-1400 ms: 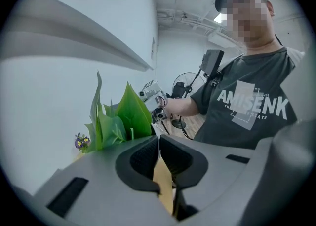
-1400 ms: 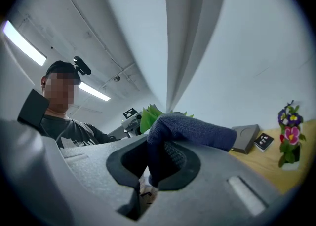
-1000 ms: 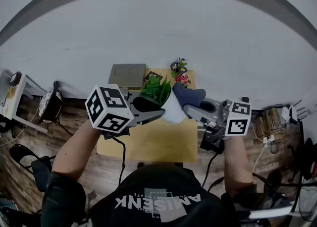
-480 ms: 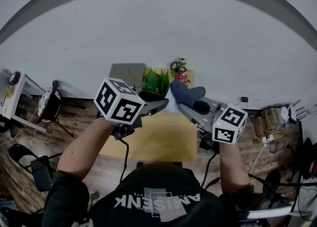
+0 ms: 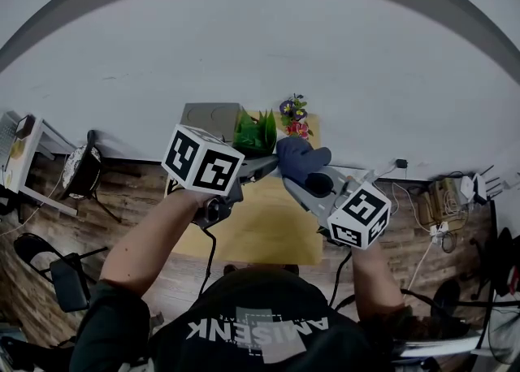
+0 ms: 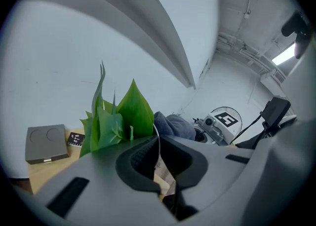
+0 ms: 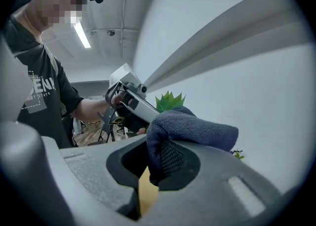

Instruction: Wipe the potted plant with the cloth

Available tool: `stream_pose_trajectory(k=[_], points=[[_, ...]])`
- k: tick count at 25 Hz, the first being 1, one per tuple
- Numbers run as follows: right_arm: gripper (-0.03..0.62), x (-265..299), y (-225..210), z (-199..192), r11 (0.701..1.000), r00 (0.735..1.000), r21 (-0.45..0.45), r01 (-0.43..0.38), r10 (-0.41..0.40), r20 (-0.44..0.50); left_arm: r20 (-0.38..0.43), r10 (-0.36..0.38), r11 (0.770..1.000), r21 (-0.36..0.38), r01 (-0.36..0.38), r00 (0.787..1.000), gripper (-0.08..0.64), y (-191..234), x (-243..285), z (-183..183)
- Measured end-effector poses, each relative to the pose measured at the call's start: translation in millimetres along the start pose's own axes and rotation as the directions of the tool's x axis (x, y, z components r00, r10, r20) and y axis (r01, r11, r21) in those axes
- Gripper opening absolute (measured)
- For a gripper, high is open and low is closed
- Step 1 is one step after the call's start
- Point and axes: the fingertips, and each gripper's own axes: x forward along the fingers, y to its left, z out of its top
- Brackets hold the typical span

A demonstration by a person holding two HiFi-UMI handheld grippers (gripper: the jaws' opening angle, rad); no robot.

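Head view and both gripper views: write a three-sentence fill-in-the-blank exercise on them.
The right gripper is shut on a dark ____ cloth.
The left gripper holds the potted plant, whose leaves are ____.
In the left gripper view, the grey box lies to the ____ of the plant.
Missing: blue; green; left.

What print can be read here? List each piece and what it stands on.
"AMISENK", seen upside down, last letter unsure: the person's shirt.
Small black card on the table: print too small to read.
Marker cubes: patterns only, no letters.
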Motion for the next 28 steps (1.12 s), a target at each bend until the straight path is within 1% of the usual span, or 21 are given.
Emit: stream_pose_trajectory(k=[4, 8, 11, 14, 18, 21, 25, 28], points=[[0.028, 2.2, 4.5, -7.8, 1.000, 1.000, 0.002, 0.013, -0.013, -0.020, 0.012, 0.013, 1.000, -0.026, -0.013, 1.000, 0.011, 2.8, -0.1, -1.7], [0.028, 5.4, 12.2, -14.7, 1.000, 0.999, -0.003, 0.013, -0.013, -0.038, 0.027, 0.032, 0.999, -0.031, -0.031, 0.999, 0.011, 3.6, -2.3, -0.7], [0.028, 10.3, 18.0, -21.1, 1.000, 0.998, -0.006, 0.004, -0.005, -0.062, 0.031, 0.036, 0.998, -0.046, -0.035, 0.999, 0.009, 3.8, -3.5, -1.0], [0.028, 18.0, 25.7, -27.5, 1.000, 0.995, -0.019, -0.016, 0.014, -0.094, 0.030, 0.024, 0.997, -0.078, -0.022, 0.999, 0.009, 1.5, -3.5, -5.4], [0.028, 28.5, 34.2, -36.6, 0.999, 0.992, -0.015, -0.046, 0.044, -0.122, 0.047, 0.049, 0.998, -0.052, -0.046, 0.998, 0.009, 4.5, -8.8, -2.1], [0.028, 32.9, 37.5, -45.4, 0.998, 0.988, -0.006, -0.063, 0.061, -0.144, 0.061, 0.056, 0.997, -0.057, -0.053, 0.997, 0.009, 4.1, -11.7, -0.6], [0.028, 39.2, 41.9, -54.4, 0.996, 0.983, 0.017, -0.084, 0.085, -0.161, 0.072, 0.054, 0.997, -0.053, -0.050, 0.996, 0.009, -0.7, -16.2, -1.1], [0.028, 42.6, 40.8, -63.6, 0.996, 0.979, 0.035, -0.083, 0.088, -0.183, 0.088, 0.035, 0.998, -0.050, -0.031, 0.995, 0.009, -6.4, -22.5, 0.4]])
